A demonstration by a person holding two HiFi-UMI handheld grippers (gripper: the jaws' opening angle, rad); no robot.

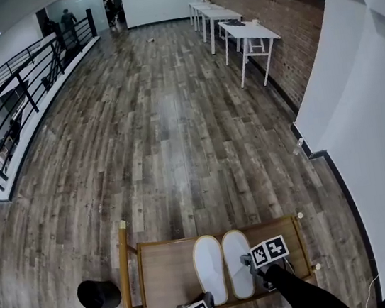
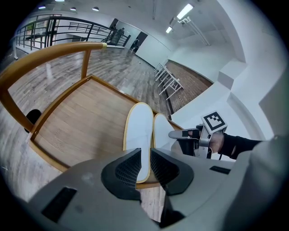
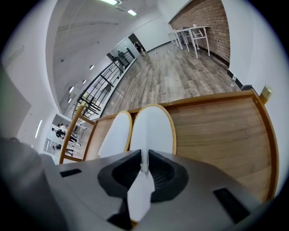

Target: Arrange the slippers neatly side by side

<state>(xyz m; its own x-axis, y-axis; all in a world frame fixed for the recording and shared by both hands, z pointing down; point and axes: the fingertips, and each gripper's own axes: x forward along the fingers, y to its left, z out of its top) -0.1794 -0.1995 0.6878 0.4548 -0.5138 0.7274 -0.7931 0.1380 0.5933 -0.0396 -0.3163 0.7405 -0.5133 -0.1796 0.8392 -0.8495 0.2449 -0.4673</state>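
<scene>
While right gripper (image 3: 144,158) pinches right slipper (image 3: 151,128) by its near heel, it lies touching left slipper (image 3: 115,135) on wooden tray (image 1: 164,276); left gripper (image 2: 145,153) slightly parted, empty. Final alignment, probably; next: release without dragging.

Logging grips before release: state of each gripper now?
Left gripper: jaws slightly apart, empty, above the left white fabric slipper.
Right gripper: closed on the heel edge of the right white fabric slipper.

Left tool (image 2: 145,151), jaws apart, hovers over two side-by-side slippers (image 2: 138,128)
</scene>
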